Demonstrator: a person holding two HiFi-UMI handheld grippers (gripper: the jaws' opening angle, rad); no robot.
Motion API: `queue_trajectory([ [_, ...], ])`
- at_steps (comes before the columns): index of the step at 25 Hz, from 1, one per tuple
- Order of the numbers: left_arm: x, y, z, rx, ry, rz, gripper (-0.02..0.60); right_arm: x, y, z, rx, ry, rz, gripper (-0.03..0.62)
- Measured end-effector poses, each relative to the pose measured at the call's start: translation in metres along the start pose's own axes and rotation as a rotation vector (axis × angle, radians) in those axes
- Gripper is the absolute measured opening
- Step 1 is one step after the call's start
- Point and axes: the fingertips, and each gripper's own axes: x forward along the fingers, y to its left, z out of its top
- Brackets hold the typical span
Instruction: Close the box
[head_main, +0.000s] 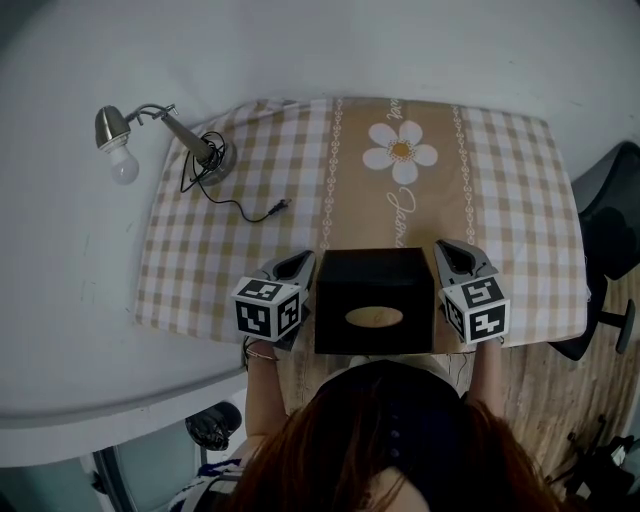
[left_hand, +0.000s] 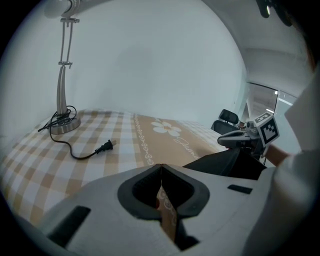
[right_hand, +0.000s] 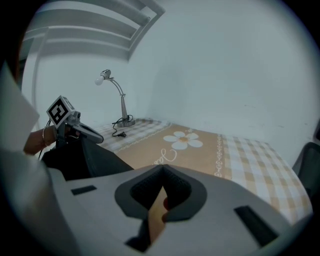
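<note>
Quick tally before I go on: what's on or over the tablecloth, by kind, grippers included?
Black box: 1
Desk lamp: 1
Grippers: 2, the left gripper and the right gripper
Total: 4

Quick headcount of what's here:

- Two grey plastic tools, one per hand: the left tool and the right tool.
- Two cubes with black-and-white square markers, one on each tool.
- One black box with a gold oval label on top.
- One silver gooseneck lamp, with one bare white bulb.
- One black power cord, ending in a single plug.
- One beige-and-white checked tablecloth, with exactly one white daisy print on it.
- One black office chair, over at the right edge.
- One thin bracelet on the left wrist.
</note>
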Motion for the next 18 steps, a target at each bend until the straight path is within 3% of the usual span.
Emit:
queue_trajectory([
  [7,0.01,-0.001,-0.017,-0.006,0.092,-0.046,0.028,0.009,0.0,-0.019,0.01,0.087,0.033,0.017],
  [18,0.017,-0.002,-0.029,-0.009,0.145,-0.071,0.028,0.02,0.008,-0.038,0.007,0.193,0.098,0.017],
])
